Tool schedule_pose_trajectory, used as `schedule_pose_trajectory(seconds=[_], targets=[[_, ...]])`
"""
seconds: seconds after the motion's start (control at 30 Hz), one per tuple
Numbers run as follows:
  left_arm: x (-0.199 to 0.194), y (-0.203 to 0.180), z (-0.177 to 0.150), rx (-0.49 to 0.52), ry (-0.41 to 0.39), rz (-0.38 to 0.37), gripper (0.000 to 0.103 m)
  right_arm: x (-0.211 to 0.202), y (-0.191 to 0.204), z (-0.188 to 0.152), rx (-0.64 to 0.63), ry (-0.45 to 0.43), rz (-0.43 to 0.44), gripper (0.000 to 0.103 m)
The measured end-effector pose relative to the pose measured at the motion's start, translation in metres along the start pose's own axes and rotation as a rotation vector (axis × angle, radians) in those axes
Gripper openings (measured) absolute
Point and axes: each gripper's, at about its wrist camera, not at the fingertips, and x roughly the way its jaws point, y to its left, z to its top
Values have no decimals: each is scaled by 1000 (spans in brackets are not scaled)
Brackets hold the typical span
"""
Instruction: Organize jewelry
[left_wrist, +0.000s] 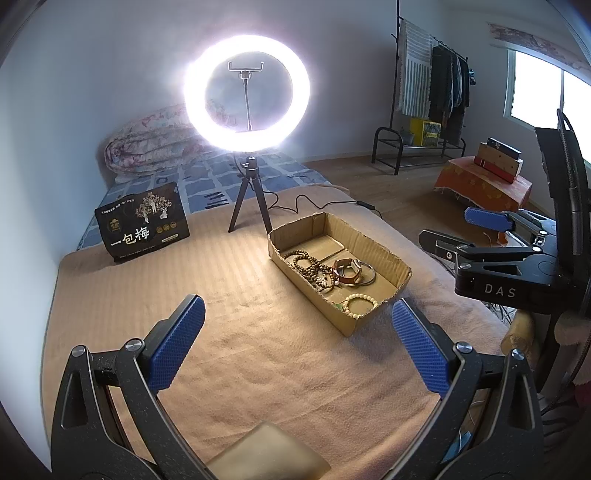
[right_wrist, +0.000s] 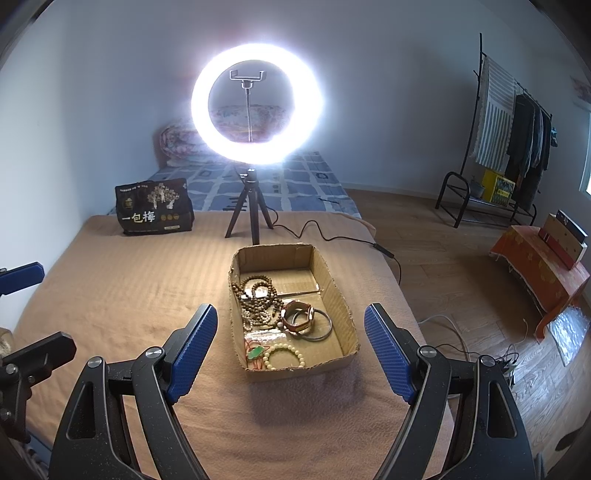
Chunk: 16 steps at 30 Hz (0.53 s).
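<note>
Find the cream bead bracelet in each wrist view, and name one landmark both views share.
Left wrist view: cream bead bracelet lies right of centre, at the near end of the cardboard box.
Right wrist view: it lies centre, low in the box, near its front wall.
Shared landmark: the ring light behind the box.

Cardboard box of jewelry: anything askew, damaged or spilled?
Nothing spilled. The cardboard box has ragged, torn rims, and the brown bead strands lie tangled in a heap against the watch and bangles. Both claws are open and empty.
</note>
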Motion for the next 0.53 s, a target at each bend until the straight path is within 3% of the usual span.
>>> schedule_pose_trajectory(seconds=[0.53], targets=[[-3,-3,-1,-12,-35,49,103,3,1,2,-19,9,1,82]])
